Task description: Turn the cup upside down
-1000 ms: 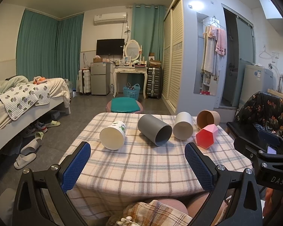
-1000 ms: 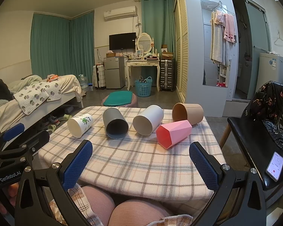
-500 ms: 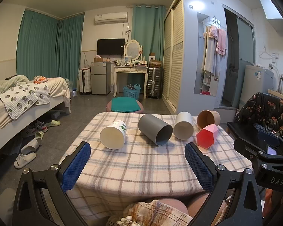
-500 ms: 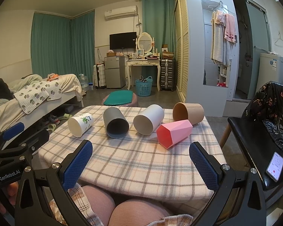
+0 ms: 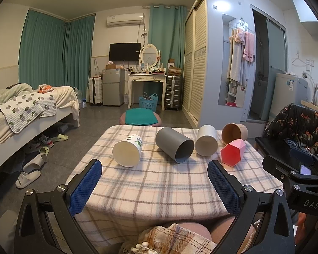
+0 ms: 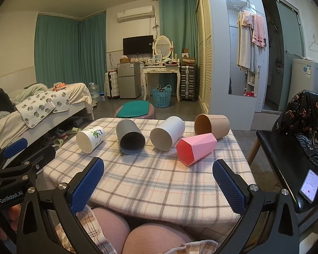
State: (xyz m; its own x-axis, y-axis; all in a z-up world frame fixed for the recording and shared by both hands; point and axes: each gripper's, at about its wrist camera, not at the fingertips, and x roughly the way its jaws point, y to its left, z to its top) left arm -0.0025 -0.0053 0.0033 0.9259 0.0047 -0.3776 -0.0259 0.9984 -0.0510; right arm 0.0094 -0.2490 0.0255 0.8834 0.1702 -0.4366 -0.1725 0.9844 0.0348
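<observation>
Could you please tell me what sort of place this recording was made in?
It looks like a lived-in studio bedroom: an unmade bed on the left, a white vanity desk with an oval mirror at the far wall, and a louvred sliding wardrobe on the right.

Five cups lie on their sides on the plaid tabletop [image 6: 150, 182]: one white cup with a green print [image 6: 90, 139], one dark grey cup [image 6: 130, 136], one plain off-white cup [image 6: 167, 132], one brown cup [image 6: 212, 126] and one pink faceted cup [image 6: 196, 148]. The same five appear in the left view, one of each colour. Two claws are present, the left claw [image 5: 154, 187] and the right claw [image 6: 158, 187], each with two blue pads. Beyond the tabletop there is one round stool with a green cushion [image 6: 135, 110], one blue basket [image 6: 161, 95], one small fridge [image 6: 129, 80] and one phone [image 6: 310, 185].
</observation>
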